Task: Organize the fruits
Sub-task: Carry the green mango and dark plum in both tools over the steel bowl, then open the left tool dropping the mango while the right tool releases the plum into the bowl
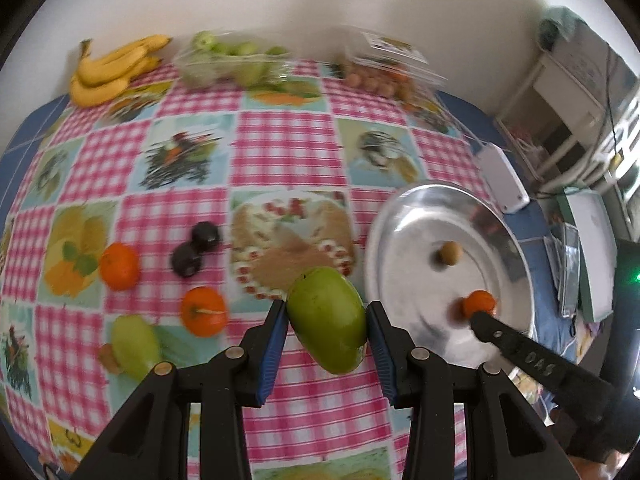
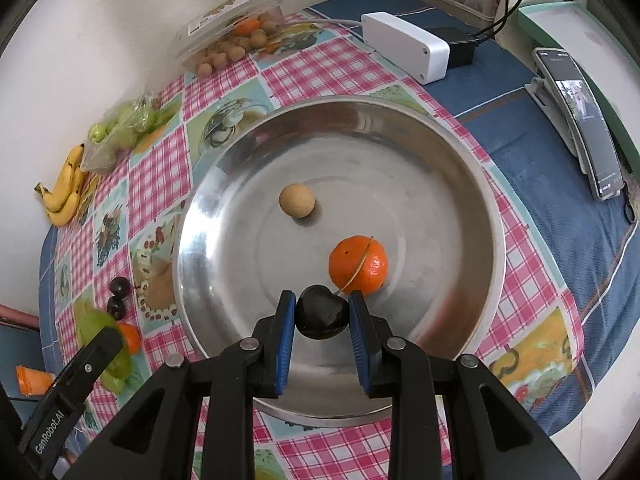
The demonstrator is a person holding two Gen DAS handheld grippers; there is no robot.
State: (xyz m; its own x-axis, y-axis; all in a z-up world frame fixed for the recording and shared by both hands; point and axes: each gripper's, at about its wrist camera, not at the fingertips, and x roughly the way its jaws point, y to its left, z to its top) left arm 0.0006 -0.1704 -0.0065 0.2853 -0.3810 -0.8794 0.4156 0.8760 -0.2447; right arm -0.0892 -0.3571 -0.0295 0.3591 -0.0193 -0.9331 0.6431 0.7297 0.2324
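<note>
Left of the left gripper's (image 1: 326, 322) fingers, two orange tangerines (image 1: 119, 266), a small green mango (image 1: 134, 346) and two dark plums (image 1: 196, 248) lie on the pink checked tablecloth (image 1: 280, 140). Its blue-padded fingers clench a large green mango (image 1: 328, 318) above the cloth. To their right sits the round steel tray (image 2: 460, 168). There the right gripper (image 2: 322, 318) grasps a dark plum (image 2: 322, 316); a tan round fruit (image 2: 297, 200) and an orange tangerine (image 2: 358, 265) rest just ahead.
</note>
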